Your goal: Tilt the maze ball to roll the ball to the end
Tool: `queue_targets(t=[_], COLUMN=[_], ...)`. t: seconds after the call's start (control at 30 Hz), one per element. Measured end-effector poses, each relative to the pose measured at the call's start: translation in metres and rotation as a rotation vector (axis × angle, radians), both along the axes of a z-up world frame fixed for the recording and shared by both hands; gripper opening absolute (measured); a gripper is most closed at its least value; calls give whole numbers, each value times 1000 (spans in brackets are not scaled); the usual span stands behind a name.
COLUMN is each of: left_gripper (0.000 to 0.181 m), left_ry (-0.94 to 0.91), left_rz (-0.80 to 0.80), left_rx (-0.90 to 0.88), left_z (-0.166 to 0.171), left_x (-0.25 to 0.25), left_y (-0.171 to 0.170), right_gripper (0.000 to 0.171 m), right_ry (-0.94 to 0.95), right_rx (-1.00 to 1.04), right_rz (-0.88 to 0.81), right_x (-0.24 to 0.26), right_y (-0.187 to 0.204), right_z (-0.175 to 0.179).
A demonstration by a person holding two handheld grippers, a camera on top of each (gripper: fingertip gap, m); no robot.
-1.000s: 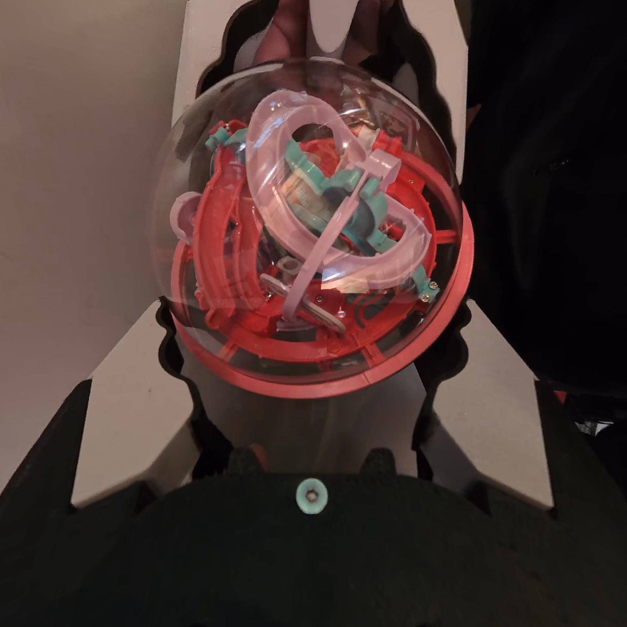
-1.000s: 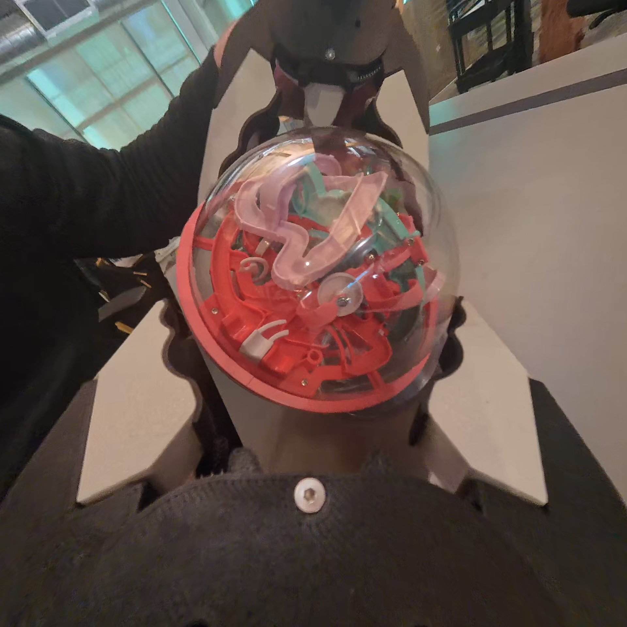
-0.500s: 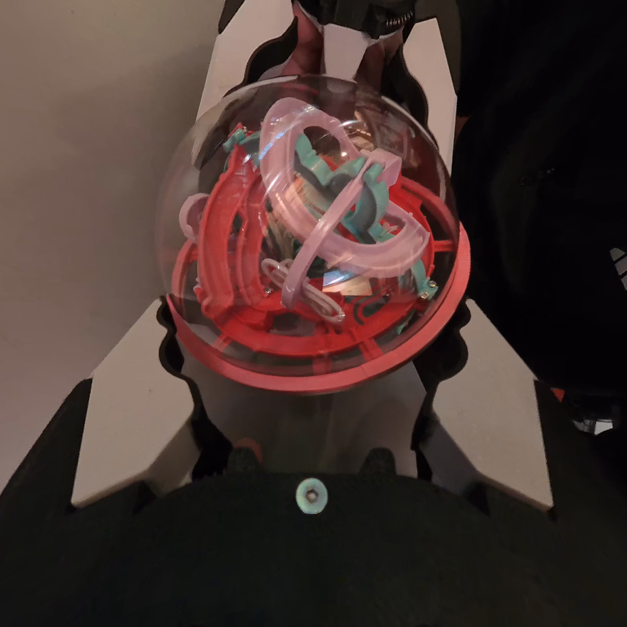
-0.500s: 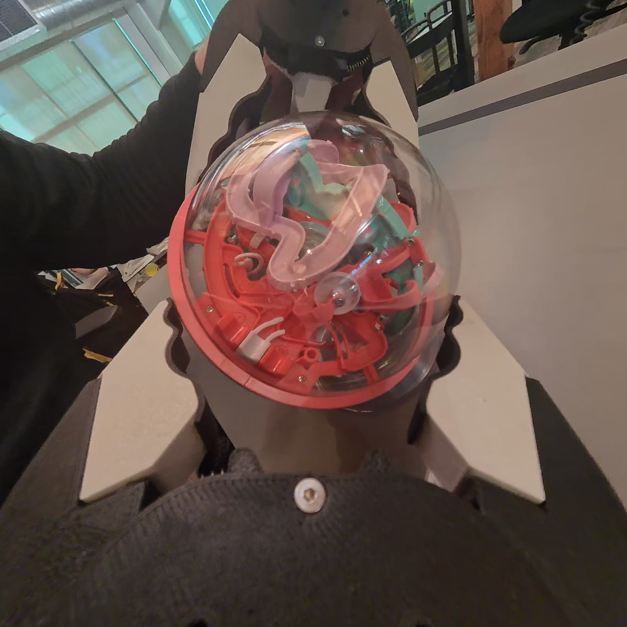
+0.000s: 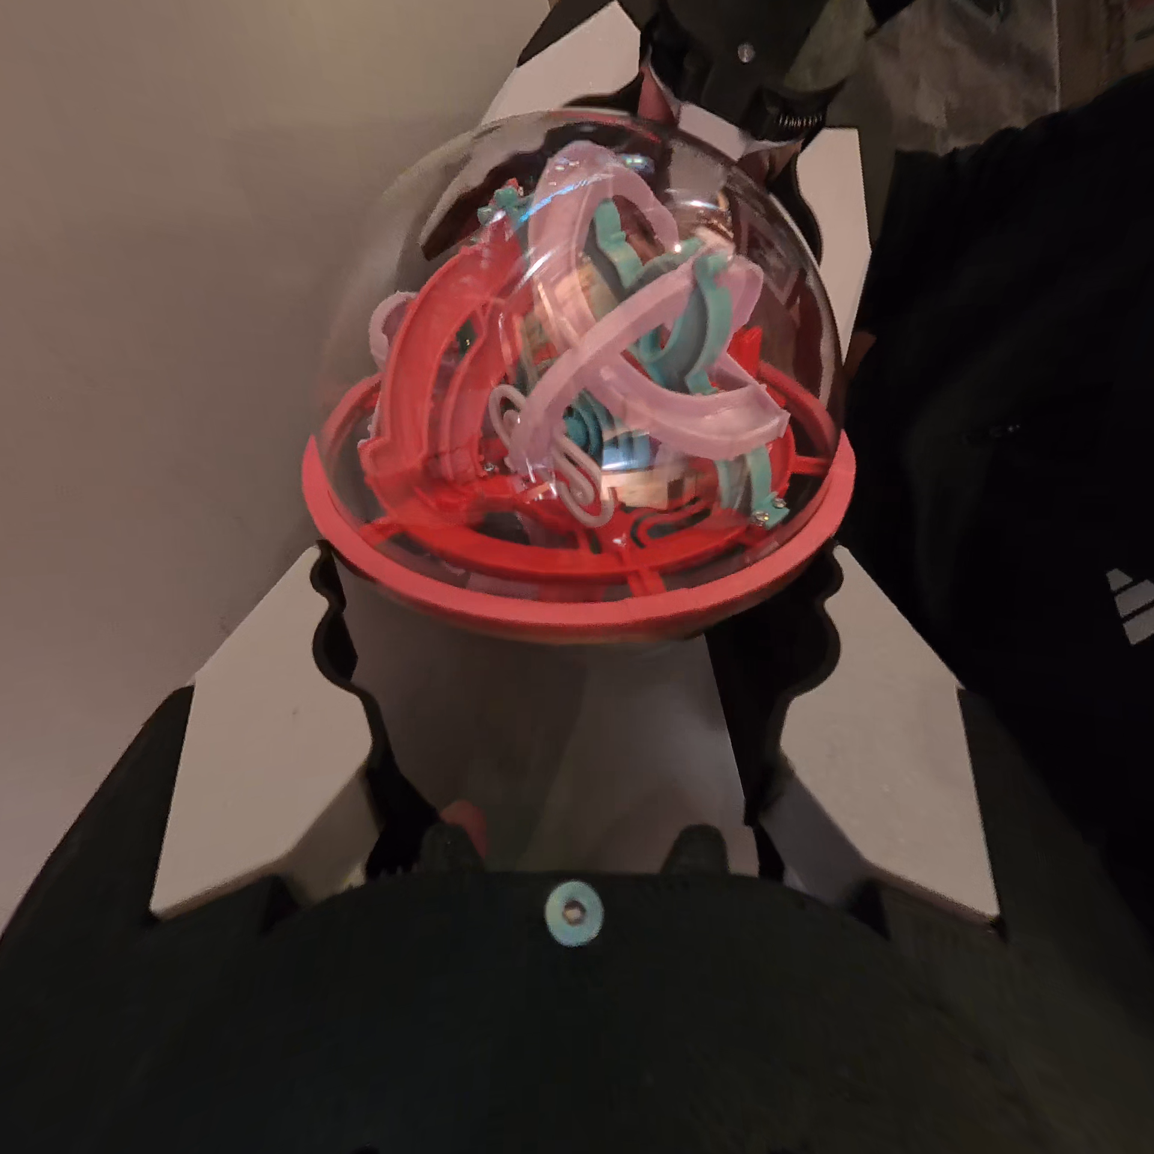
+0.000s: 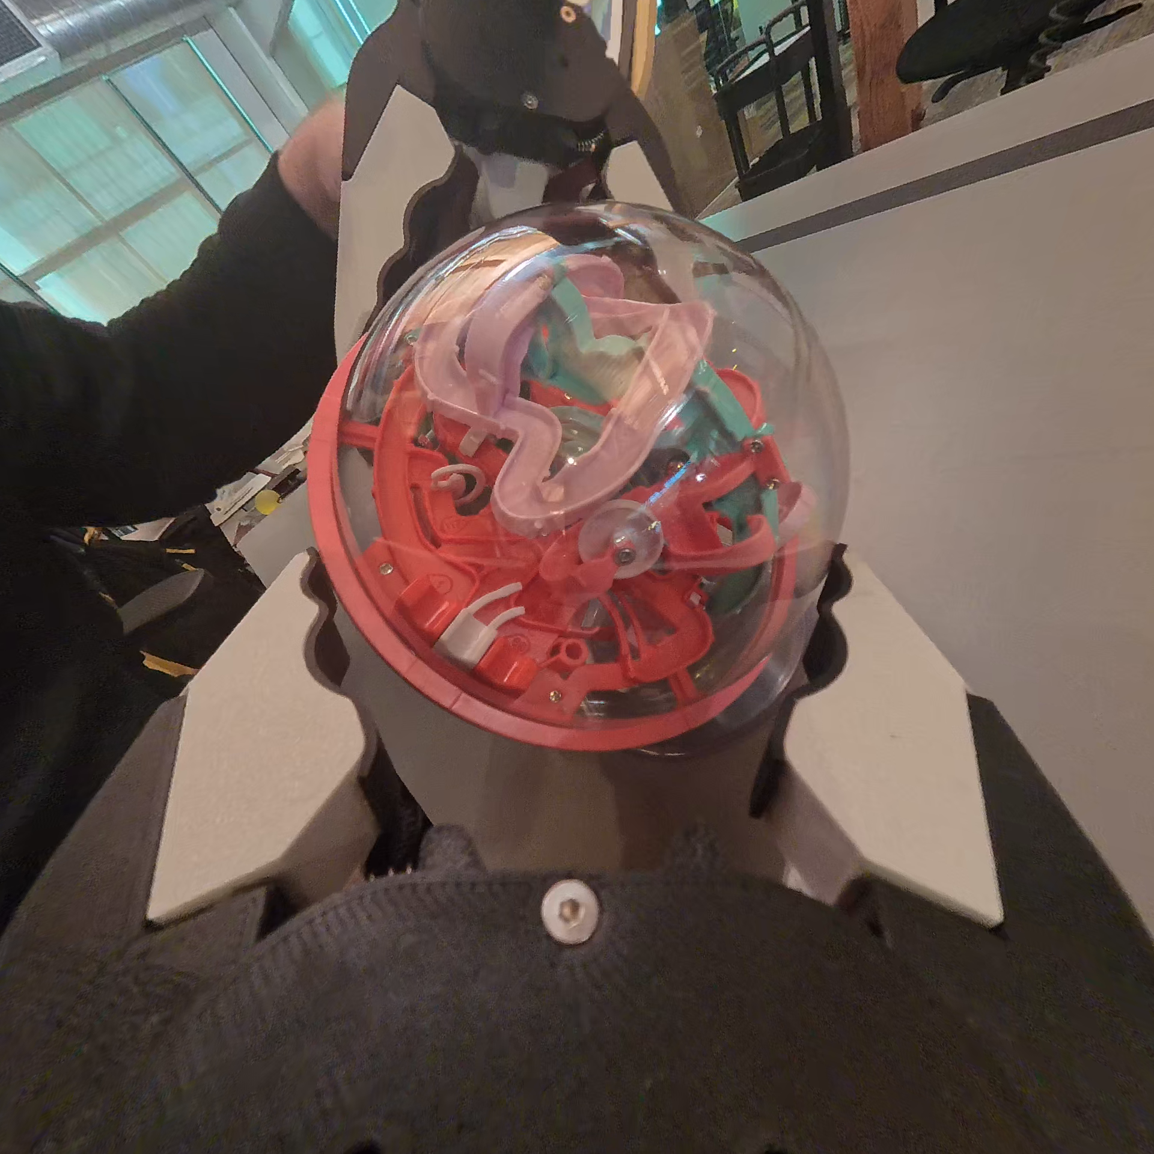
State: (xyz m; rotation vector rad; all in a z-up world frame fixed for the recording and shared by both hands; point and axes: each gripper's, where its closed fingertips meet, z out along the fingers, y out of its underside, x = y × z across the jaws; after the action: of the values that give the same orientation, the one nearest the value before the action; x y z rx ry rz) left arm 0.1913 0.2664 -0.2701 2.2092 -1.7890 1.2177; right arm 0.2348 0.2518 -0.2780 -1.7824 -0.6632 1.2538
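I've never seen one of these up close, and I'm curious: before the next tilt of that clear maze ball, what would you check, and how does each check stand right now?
1. Left gripper fingers on both sides of the maze ball: ok.
2. Right gripper likewise cradling it from the opposite side: ok.
3. Clear shell and red rim seated together: ok.
4. Small ball located on a track: cannot tell.
5. End of the maze identified: cannot tell.
6. Sleeve clear of the sphere: ok.
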Motion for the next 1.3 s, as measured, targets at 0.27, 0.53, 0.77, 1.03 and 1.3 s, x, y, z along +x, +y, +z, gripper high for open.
queue_targets(t=[0.27, 0.53, 0.77, 1.03, 1.3], left_gripper=[143, 154, 140, 141, 141], left_ry=[-62, -152, -158, -116, -31], left_rz=[132, 294, 434, 358, 185], left_rx=[7, 98, 222, 205, 175], left_z=[1, 6, -15, -18, -20], left_x=[0, 6, 10, 8, -5], left_y=[-4, -11, -20, -22, -21], right_gripper=[149, 148, 147, 147, 150], right_ry=[7, 8, 2, -7, 1], right_rx=[0, -1, 2, 0, -5], right_rz=[-17, -18, -6, -44, -102], right_x=[2, 3, 4, 4, -3], right_y=[2, 2, -2, -5, -11], right_z=[0, 1, 1, 0, 1])
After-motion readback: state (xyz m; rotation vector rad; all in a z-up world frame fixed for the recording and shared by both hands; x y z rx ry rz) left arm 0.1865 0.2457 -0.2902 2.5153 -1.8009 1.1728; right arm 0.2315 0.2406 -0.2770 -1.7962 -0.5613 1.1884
